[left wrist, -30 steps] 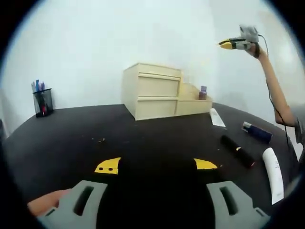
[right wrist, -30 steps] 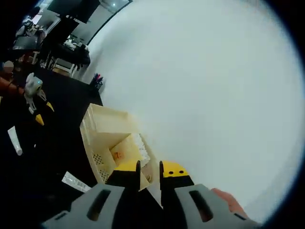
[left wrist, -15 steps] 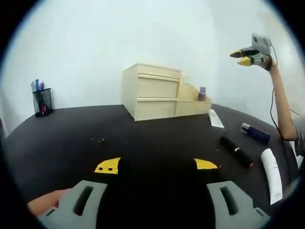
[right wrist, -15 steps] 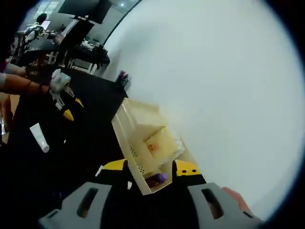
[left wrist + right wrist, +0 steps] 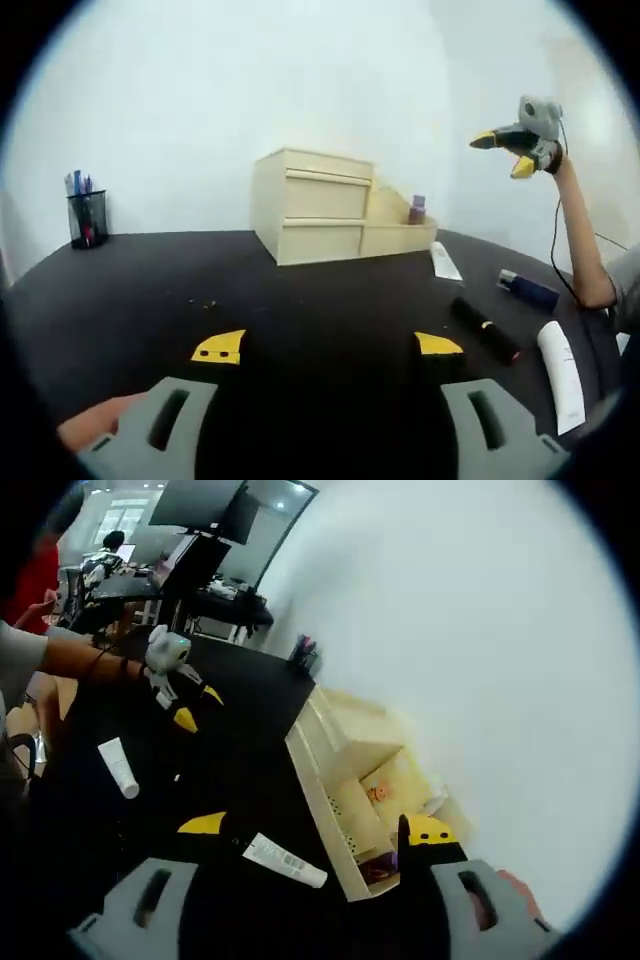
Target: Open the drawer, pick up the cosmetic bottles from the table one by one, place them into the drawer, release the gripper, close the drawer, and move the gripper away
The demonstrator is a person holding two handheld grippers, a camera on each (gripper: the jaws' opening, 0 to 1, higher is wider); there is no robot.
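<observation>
Purple bottle (image 5: 417, 208) inside cream organiser (image 5: 395, 228)

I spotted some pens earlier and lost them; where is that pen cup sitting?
In the left gripper view the pen cup stands at the far left of the black table, against the white wall, well apart from the cream drawer unit.

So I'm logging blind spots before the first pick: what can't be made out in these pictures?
- Drawers, left gripper view: fronts shut, contents hidden.
- Purple bottle, left gripper view: too small for a label.
- White tube, left gripper view: near end cut by the rim.
- Open tray, right gripper view: contents blurred, partly behind the right gripper.
</observation>
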